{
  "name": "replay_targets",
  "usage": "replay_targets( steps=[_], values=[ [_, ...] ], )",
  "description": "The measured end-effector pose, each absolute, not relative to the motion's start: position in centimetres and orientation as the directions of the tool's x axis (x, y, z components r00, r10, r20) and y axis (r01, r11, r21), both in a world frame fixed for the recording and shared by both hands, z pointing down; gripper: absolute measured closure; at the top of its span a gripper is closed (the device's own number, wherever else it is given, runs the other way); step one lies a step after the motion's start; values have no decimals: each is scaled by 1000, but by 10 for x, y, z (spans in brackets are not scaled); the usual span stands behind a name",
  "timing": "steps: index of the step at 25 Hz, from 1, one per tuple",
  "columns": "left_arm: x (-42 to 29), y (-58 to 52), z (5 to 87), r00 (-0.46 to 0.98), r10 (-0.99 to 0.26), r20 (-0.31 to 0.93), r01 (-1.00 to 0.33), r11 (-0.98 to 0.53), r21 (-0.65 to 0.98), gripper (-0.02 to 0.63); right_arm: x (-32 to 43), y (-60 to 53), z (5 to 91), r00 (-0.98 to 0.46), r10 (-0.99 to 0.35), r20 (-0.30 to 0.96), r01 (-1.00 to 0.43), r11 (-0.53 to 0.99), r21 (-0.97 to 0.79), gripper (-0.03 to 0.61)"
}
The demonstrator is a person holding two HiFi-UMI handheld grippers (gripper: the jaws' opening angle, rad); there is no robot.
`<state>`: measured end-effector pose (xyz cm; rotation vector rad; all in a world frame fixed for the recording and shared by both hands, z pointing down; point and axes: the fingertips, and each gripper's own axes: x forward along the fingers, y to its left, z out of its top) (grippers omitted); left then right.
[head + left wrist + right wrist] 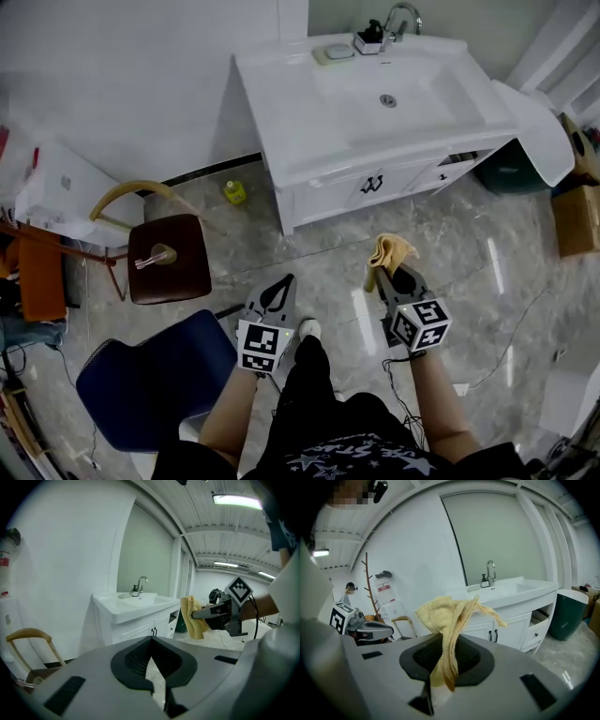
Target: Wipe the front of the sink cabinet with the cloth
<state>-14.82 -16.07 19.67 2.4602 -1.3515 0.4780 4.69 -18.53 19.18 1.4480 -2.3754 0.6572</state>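
The yellow cloth (446,620) is pinched between the right tongs (440,665). Its bunched upper part stands above their tips, and a strip hangs down between them. The left tongs (151,654) are drawn together with nothing in them. Both are held over the marble floor (328,258), well short of the white sink cabinet (370,187) front.

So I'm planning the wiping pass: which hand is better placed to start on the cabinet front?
Right, I'd say. The right tongs are shut on the yellow cloth and face the cabinet front; the left tongs are shut and empty.
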Motion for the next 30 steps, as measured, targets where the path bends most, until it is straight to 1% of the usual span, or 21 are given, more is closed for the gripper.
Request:
replay_targets(
  steps=[8,14,18,22,26,30],
  values=[
    [-170,-193,254,450,-754,479,-891,-414,187,600,-4,-228,267,-526,-659,538,-846,469,-252,499],
    [-180,-205,301,390,-788,476,-921,-333,203,600,-31,-241,323,-573,-611,546,-809,527,-260,499],
    [-173,-212,330,341,-827,446,-939,-284,192,600,-33,-243,361,-608,-584,537,-780,564,-270,499],
    [-163,-213,351,264,-872,412,-963,-213,164,600,-21,-247,396,-646,-566,512,-747,607,-271,499],
    [-155,-221,367,184,-918,352,-981,-147,130,600,-7,-259,417,-673,-583,456,-727,637,-258,499],
    [-146,-233,381,148,-943,299,-989,-132,72,600,0,-269,432,-697,-593,404,-708,658,-256,499]
  ],
)
